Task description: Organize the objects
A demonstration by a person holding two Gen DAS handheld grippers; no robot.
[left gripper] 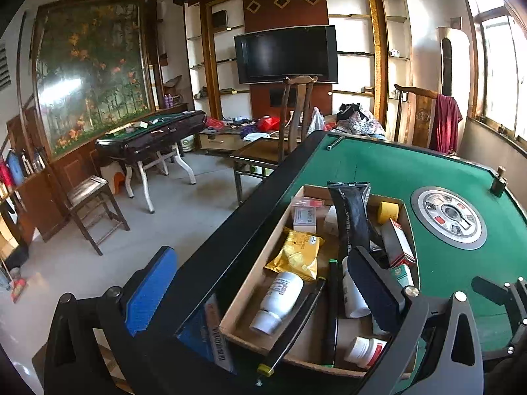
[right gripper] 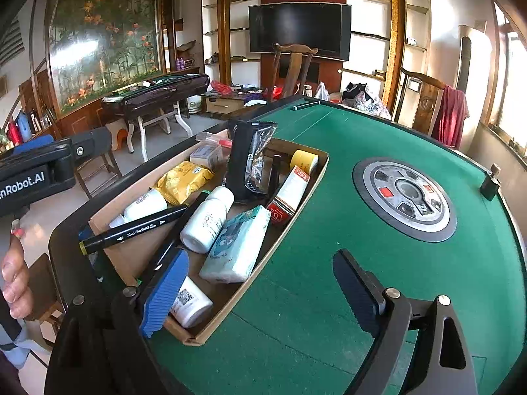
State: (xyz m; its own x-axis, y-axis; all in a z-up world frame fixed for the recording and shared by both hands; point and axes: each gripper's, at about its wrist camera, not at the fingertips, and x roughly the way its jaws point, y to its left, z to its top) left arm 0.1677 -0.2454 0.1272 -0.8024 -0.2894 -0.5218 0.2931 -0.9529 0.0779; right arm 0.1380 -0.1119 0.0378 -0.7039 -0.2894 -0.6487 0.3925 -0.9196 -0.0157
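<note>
From the left wrist, the left tool (left gripper: 260,288) hovers with its blue-padded fingers (left gripper: 150,291) spread wide apart and nothing between the pads. Below it, a shallow cardboard box (left gripper: 245,291) sits at the edge of the green worktop (left gripper: 388,164), against its black rim. The box holds a yellow snack packet (left gripper: 298,255), a white bottle (left gripper: 280,301) lying on its side, a tall black pouch (left gripper: 350,217) standing upright, a roll of yellow tape (left gripper: 388,212) in the far corner and a red-and-white carton (left gripper: 397,242). A round silver dial (left gripper: 448,214) lies in the worktop's middle.

From the right wrist, the right tool (right gripper: 260,296) also stands with its jaws apart and empty; its left finger is over the box's near end, the right one over bare green felt. In the box (right gripper: 217,321) a black marker (right gripper: 131,228) lies across the near left corner, touching a white bottle (right gripper: 207,220). A pale tissue pack (right gripper: 235,247) lies just beside that bottle. The left tool's body (right gripper: 36,174) shows at the left edge, a hand (right gripper: 14,279) below it.
</note>
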